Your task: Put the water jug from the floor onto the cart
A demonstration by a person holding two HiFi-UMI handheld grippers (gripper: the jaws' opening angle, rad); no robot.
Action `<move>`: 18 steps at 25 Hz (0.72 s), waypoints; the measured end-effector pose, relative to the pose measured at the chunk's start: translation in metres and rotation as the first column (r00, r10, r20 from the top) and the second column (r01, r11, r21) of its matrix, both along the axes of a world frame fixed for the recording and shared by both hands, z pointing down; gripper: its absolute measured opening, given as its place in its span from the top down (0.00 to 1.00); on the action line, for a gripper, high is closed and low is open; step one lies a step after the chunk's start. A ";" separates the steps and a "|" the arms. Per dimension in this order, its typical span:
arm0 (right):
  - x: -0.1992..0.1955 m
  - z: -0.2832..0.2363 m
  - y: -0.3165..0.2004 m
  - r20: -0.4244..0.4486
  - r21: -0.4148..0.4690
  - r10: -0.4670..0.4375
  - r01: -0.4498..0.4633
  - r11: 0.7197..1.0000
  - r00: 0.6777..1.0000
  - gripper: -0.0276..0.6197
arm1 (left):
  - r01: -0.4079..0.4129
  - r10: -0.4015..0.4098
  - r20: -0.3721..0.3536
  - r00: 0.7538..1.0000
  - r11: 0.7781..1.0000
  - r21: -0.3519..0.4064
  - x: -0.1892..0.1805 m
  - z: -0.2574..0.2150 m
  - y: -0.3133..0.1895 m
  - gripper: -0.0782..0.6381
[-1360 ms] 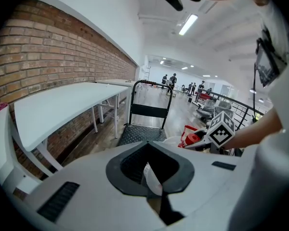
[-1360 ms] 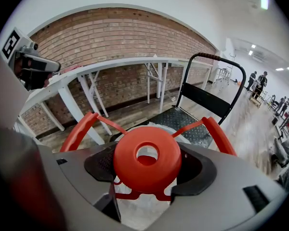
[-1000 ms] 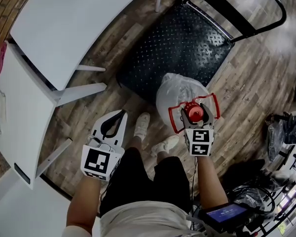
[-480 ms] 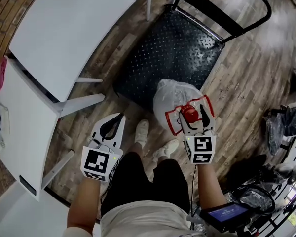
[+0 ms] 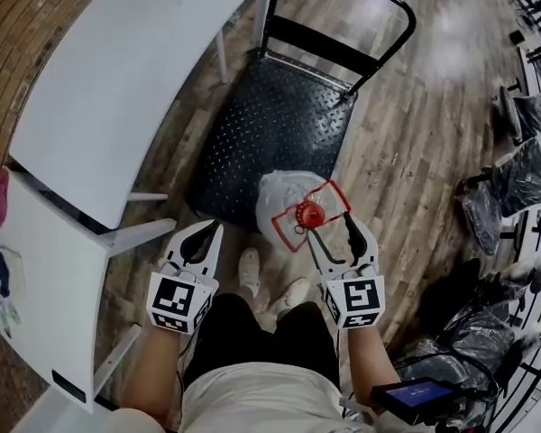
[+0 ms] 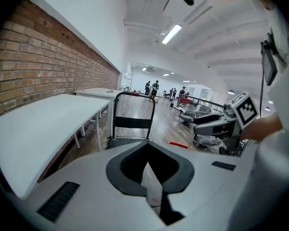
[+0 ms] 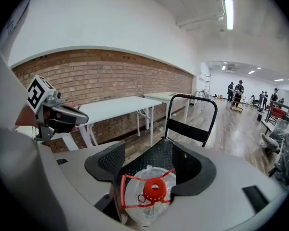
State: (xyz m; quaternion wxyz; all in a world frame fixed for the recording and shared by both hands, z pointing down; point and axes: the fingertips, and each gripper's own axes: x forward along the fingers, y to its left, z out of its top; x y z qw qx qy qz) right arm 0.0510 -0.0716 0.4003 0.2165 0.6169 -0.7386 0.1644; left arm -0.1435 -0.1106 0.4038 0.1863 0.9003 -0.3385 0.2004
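Observation:
The water jug [image 5: 287, 207] is clear plastic with a red cap [image 5: 308, 213] and a red handle frame. It hangs just in front of the near edge of the black cart's deck [image 5: 270, 115]. My right gripper [image 5: 332, 234] is shut on the red handle from the near side. In the right gripper view the jug [image 7: 145, 198] fills the gap between the jaws, and the cart deck [image 7: 156, 160] and its upright handle [image 7: 190, 99] lie beyond. My left gripper [image 5: 198, 242] is shut and empty, level with my left knee, and its tips [image 6: 151, 196] are pressed together.
White tables [image 5: 117, 79] stand along the brick wall on the left, with one table leg [image 5: 149, 233] close to my left gripper. My shoes [image 5: 250, 267] are right below the jug. Black bags [image 5: 523, 165] and cables crowd the right side. People stand far down the hall.
The right gripper and the jug have shifted left and toward me in the head view, from over the cart's near corner to its near edge. The left gripper has stayed put.

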 end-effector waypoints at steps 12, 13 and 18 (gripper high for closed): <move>0.039 -0.068 0.088 0.009 0.139 0.131 -0.131 0.982 0.991 0.67 | -0.082 0.084 -0.015 0.996 0.991 0.110 0.039 -0.060 0.049 0.89; 0.041 -0.074 0.098 0.009 0.156 0.140 -0.140 0.978 0.990 0.70 | -0.099 0.099 0.002 0.995 0.986 0.135 0.043 -0.067 0.060 0.89; 0.039 -0.098 0.148 0.009 0.212 0.152 -0.150 0.966 0.988 0.78 | -0.186 0.185 0.023 0.982 0.962 0.202 0.060 -0.099 0.118 0.89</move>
